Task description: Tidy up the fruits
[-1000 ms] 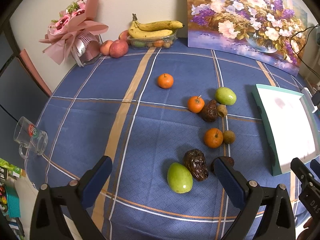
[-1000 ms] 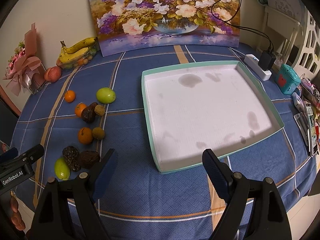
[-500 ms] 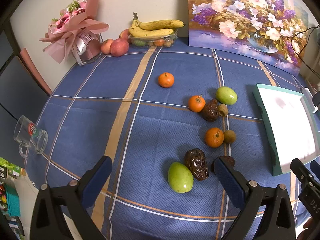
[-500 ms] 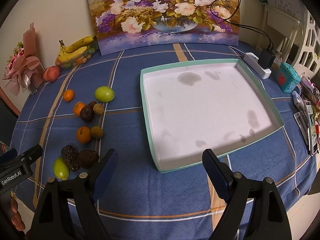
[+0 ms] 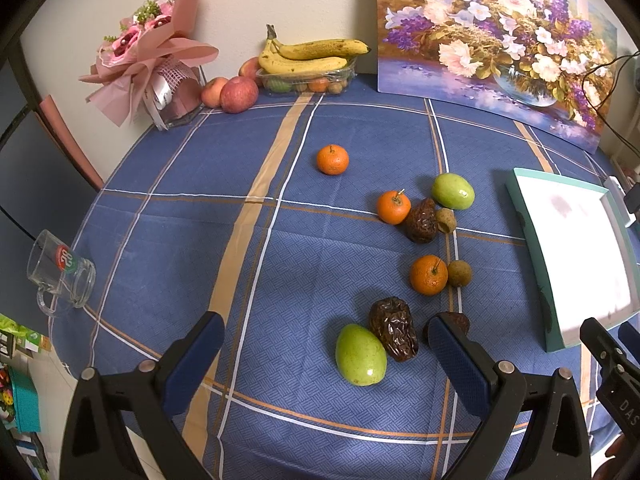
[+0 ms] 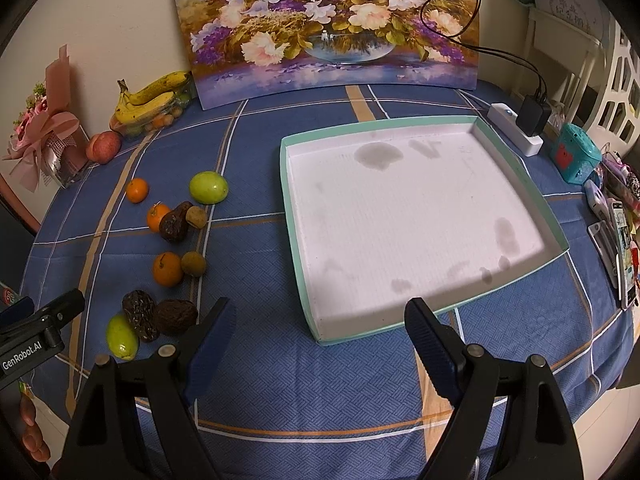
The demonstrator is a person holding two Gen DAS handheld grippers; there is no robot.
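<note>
Loose fruit lies on the blue checked tablecloth: three oranges, the nearest (image 5: pixel 428 275), two green fruits (image 5: pixel 361 354) (image 5: pixel 453 191), dark wrinkled fruits (image 5: pixel 393 333) (image 5: pixel 421 221) and small brown ones (image 5: pixel 459 273). A white tray with a teal rim (image 6: pixel 416 222) stands empty to their right. My left gripper (image 5: pixel 324 338) is open and empty, hovering just before the near green fruit. My right gripper (image 6: pixel 318 326) is open and empty above the tray's near edge. The same fruit shows at the left in the right wrist view (image 6: pixel 168 268).
Bananas on a plastic box (image 5: pixel 310 56), apples (image 5: pixel 238 94) and a pink bouquet (image 5: pixel 150 64) stand at the back by a flower painting (image 5: pixel 492 40). A glass mug (image 5: pixel 60 272) sits at the left table edge. A power strip (image 6: pixel 516 130) and small items lie right of the tray.
Both views have shifted slightly; the fruit and tray sit a little higher and closer in frame. Nothing was grasped and both grippers stay open.
</note>
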